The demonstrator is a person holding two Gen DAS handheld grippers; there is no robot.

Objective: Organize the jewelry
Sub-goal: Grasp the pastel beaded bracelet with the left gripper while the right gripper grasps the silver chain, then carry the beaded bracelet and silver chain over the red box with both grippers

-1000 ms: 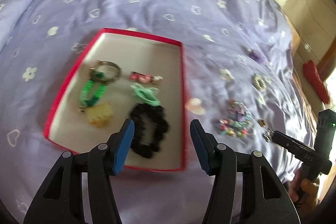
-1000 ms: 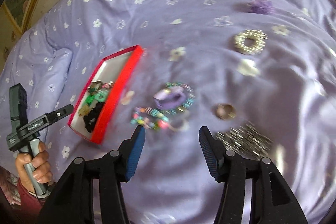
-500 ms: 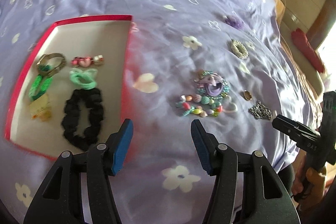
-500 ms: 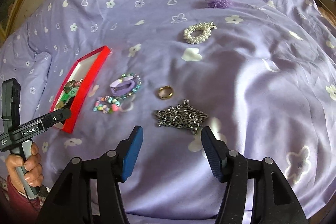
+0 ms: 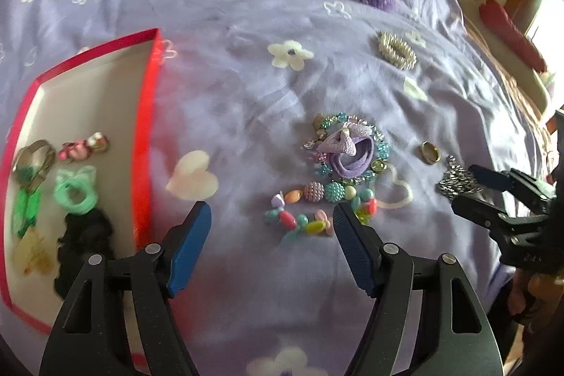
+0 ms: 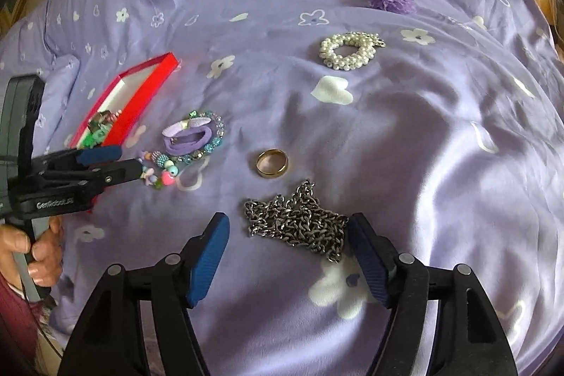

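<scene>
Left wrist view: your left gripper (image 5: 273, 214) has swung from the red box (image 5: 142, 143) to the beaded bracelet (image 5: 317, 208); jaws opening, pinching nothing.
Right gripper (image 6: 287, 228): jaws opening, now straddling the silver chain (image 6: 296, 221), which lies untouched on the bedspread (image 6: 440, 129).

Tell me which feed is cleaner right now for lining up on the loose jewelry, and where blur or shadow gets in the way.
Right wrist view: sharp on the silver chain, gold ring and pearl bracelet; soft shadow folds on the bedspread. Left wrist view: motion-smeared at the red box, its contents blurry; the colorful bead bracelet reads acceptably; window glare top right. Both bend at the edges.
</scene>
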